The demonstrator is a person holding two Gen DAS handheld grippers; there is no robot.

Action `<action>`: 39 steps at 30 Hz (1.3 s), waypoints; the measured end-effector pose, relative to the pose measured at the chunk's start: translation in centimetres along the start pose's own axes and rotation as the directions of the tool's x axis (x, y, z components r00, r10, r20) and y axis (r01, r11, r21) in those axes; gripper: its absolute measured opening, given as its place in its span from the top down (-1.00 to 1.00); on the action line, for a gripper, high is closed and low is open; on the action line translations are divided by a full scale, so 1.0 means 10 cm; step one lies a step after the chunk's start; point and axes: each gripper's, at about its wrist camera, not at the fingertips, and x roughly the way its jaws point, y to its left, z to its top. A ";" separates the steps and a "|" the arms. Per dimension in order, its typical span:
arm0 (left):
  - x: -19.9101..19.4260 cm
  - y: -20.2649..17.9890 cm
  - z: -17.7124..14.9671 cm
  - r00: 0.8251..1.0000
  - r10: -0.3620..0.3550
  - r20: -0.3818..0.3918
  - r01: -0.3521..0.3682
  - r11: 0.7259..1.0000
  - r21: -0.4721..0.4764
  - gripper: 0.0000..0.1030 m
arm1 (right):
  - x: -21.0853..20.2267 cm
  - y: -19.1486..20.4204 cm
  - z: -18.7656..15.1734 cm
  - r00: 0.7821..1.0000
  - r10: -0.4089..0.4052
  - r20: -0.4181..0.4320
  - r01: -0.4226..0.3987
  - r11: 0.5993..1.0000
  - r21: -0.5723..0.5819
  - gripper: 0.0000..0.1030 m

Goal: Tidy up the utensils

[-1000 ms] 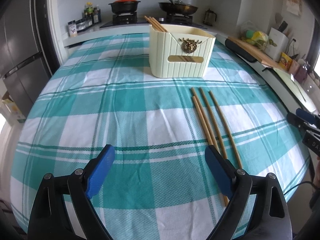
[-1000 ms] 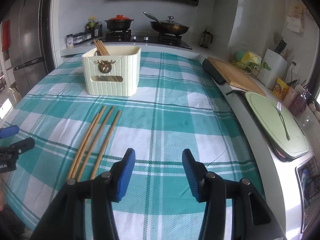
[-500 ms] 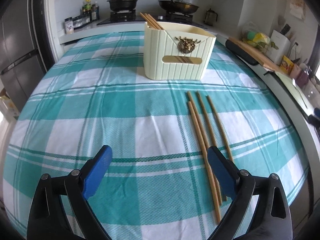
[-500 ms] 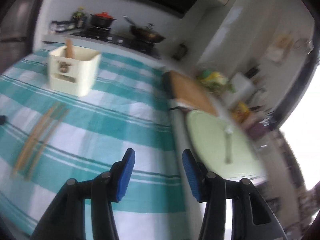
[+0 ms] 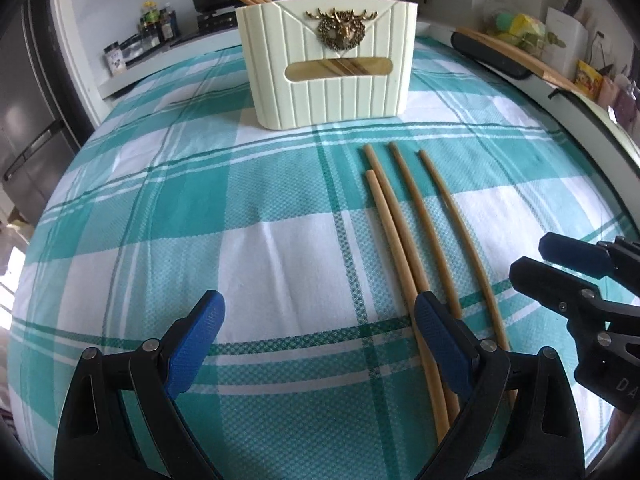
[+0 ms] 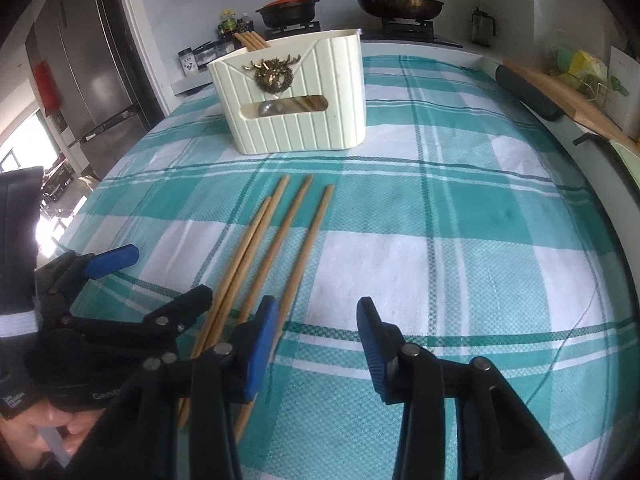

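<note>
Several wooden chopsticks (image 5: 404, 224) (image 6: 276, 240) lie side by side on the teal plaid tablecloth. A cream utensil holder (image 5: 328, 60) (image 6: 296, 92) with a brass deer emblem stands behind them and holds more chopsticks. My left gripper (image 5: 320, 340) is open low over the cloth; its right finger sits over the near ends of the chopsticks. It also shows in the right wrist view (image 6: 148, 276). My right gripper (image 6: 316, 344) is open just right of the chopsticks' near ends. It also shows in the left wrist view (image 5: 560, 264).
A stove with a red-lidded pot (image 6: 288, 4) and a wok (image 6: 400, 0) stands behind the table. A wooden cutting board (image 6: 568, 100) and countertop clutter line the right side. A steel fridge (image 6: 88, 68) stands at the left.
Both grippers have moved forward and lower toward the chopsticks. The right gripper swung back left from the counter and now faces the holder. Each gripper now shows in the other's view.
</note>
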 end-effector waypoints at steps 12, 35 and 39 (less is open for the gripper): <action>0.14 0.02 0.07 1.000 -0.001 -0.029 0.000 1.000 -0.017 -0.92 | 0.07 0.04 -0.07 1.000 0.012 -0.028 -0.013 1.000 -0.017 0.19; -0.10 0.31 -0.14 1.000 -0.002 0.021 0.002 1.000 0.009 0.90 | 0.00 -0.26 -0.28 0.983 -0.179 -0.040 0.179 0.984 -0.001 0.89; -0.18 0.58 -0.29 1.000 -0.017 -0.004 0.017 1.000 0.004 0.88 | -0.14 -0.37 -0.40 0.977 -0.202 -0.070 0.203 0.979 -0.001 0.88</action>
